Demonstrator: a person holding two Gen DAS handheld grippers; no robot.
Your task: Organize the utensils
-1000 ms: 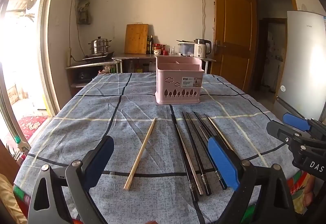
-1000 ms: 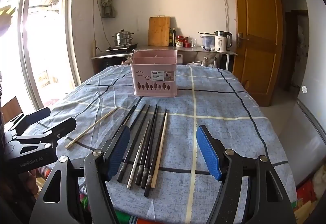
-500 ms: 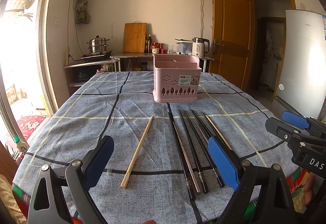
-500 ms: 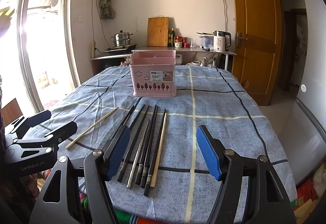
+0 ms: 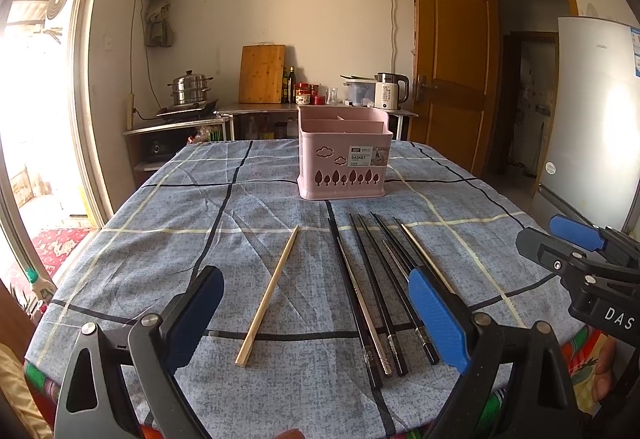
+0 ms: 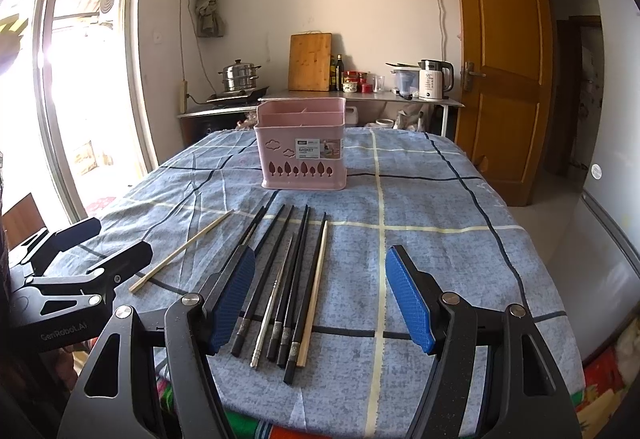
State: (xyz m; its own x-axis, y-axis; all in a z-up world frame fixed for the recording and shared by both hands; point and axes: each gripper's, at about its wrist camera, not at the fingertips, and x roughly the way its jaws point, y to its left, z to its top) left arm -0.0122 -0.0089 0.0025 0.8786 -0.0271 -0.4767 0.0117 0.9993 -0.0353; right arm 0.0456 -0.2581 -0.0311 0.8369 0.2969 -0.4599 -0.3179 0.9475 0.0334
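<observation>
While both tongs hover low over the near edge of the counter (image 5: 168, 207), nothing is gripped by either. Furthest left, the left tongs (image 5: 316, 319) stand wide apart, and a single pale wooden chopstick (image 5: 267, 295) lies on the blue checked cloth between their two blue pads, its near end just beyond them and its far end angled toward the right. To the right of it is a fan of dark chopsticks (image 5: 372, 291) with a metal one among them and another pale wooden chopstick (image 5: 424, 259) at its right side; the right pad of the left tongs overlaps the near part of that fan in the left wrist view. Farther off, centred on the counter, stands the pink basket (image 5: 344, 159), upright, with inner dividers showing at its rim, well apart from every chopstick. On the right, the right tongs (image 6: 320, 299) are also spread wide, and in the right wrist view the bundle's near ends lie just inside the left pad.
</observation>
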